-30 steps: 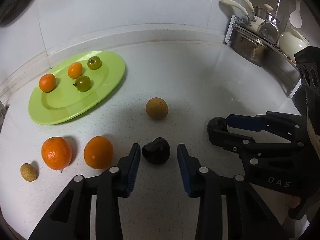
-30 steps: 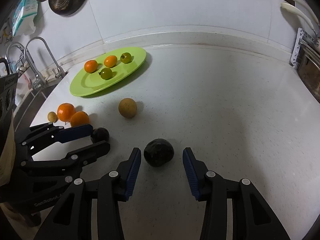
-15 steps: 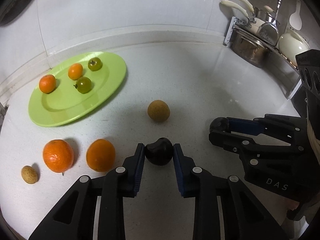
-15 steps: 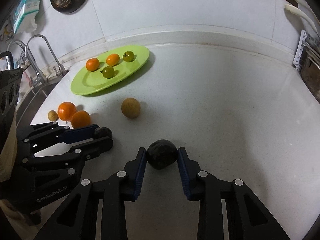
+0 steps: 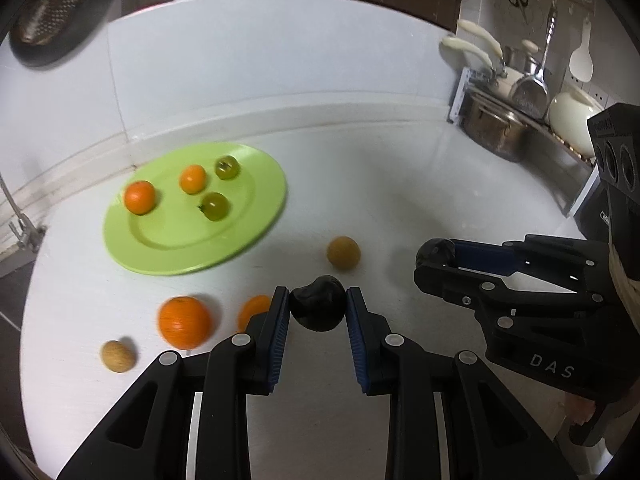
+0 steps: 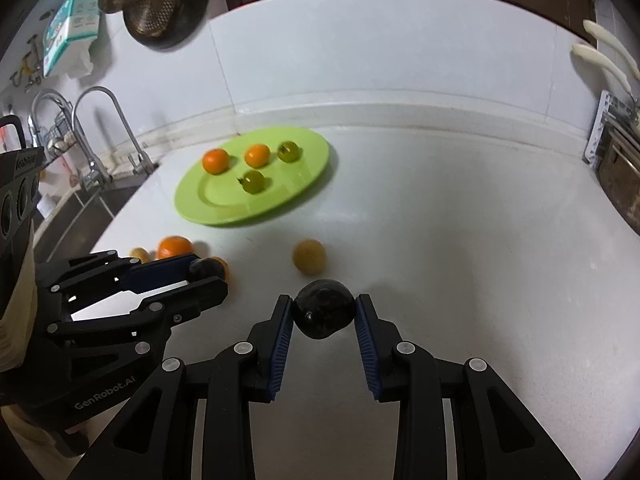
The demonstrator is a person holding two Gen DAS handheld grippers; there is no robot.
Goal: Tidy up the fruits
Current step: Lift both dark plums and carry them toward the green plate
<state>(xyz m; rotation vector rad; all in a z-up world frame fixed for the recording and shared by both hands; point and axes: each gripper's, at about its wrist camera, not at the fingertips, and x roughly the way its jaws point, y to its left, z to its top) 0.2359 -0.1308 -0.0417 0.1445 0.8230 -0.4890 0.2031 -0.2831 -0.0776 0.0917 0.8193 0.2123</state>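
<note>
Left gripper [image 5: 318, 314] closed on a small dark lumpy fruit [image 5: 318, 309], both blue pads touching its flanks. Right gripper [image 6: 324, 316] likewise clamped on a larger dark round fruit [image 6: 324, 314]. Both apparently gripped at the widest part to stop rolling, and, judging by the blur and the raised outlook, perhaps lifted off the white counter [image 6: 460, 220], though contact underneath not visible.

Taken from the lime-green round plate [image 5: 168, 256] as landmark: four small fruits on it, two orange [image 5: 140, 197] and two green [image 5: 215, 206]; a tan round fruit [image 5: 343, 253] just off its near right edge; two oranges [image 5: 184, 322] and a small tan fruit [image 5: 117, 356] below its near left edge; both held fruits nearer the cameras than all of these.

Left view only: pots and ladles at far right. Right view only: chrome tap [image 6: 116, 128] and sink left of the plate.
</note>
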